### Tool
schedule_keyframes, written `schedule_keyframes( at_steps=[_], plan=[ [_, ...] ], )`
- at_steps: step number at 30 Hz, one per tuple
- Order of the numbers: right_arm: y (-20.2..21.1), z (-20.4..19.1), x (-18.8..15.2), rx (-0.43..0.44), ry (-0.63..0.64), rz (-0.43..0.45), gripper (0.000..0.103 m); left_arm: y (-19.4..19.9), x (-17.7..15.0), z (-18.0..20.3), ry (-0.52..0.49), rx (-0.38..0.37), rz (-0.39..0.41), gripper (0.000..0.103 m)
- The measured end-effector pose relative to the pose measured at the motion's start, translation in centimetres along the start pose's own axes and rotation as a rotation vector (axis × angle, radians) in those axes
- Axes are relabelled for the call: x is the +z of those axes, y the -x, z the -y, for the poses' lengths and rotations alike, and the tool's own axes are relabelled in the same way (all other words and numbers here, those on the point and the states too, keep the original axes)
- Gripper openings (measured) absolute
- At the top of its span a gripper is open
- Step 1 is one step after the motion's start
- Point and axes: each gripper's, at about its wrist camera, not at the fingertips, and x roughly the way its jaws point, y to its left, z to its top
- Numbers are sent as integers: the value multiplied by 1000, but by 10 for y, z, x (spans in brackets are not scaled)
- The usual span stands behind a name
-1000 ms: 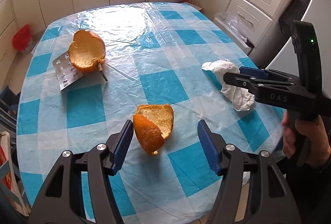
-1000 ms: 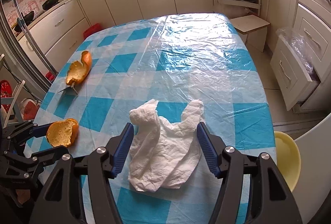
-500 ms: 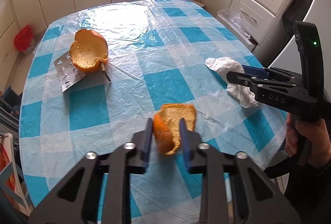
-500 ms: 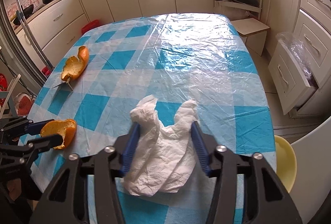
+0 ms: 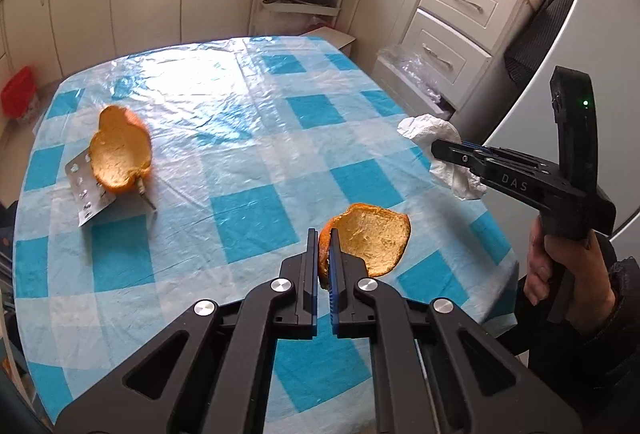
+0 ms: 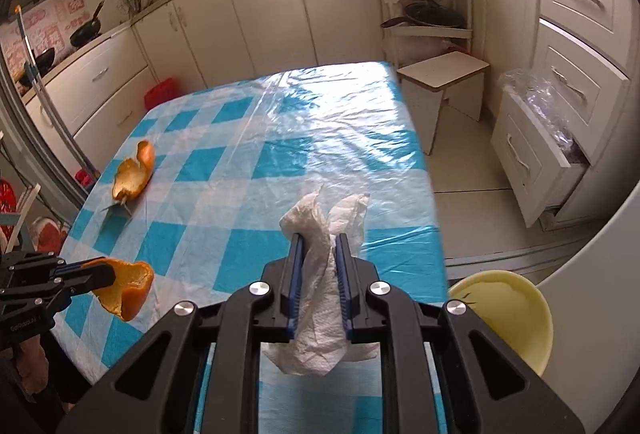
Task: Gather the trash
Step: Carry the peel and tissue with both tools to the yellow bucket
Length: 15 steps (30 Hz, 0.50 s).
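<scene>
A kitchen surface (image 5: 248, 137) under a blue-checked plastic cloth. The right hand-held gripper (image 6: 319, 246), jaws closing, pinches a crumpled white paper towel (image 6: 320, 298) lifted above the near edge. The left hand-held gripper (image 5: 324, 250) clamps an orange peel (image 5: 372, 242), also raised. Another orange peel (image 5: 120, 153) and an empty blister pack (image 5: 86, 189) remain uncollected at the far left; a yellow bin (image 6: 508, 310) waits below.

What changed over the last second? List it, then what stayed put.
The left gripper shut on the near orange peel and lifted it. The right gripper's jaws are closing on the white tissue, now raised off the table. The far orange peel and blister pack stayed where they were.
</scene>
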Motion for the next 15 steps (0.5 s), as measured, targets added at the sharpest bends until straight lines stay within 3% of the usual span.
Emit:
schedule_keyframes(
  at_steps=[8, 15],
  plan=[
    [29, 83, -8, -93, -176, 41, 17, -19, 38, 77, -40, -51, 16, 4],
    [10, 143, -36, -133, -334, -75, 20, -73, 59, 151, -34, -98, -18, 4]
  ],
)
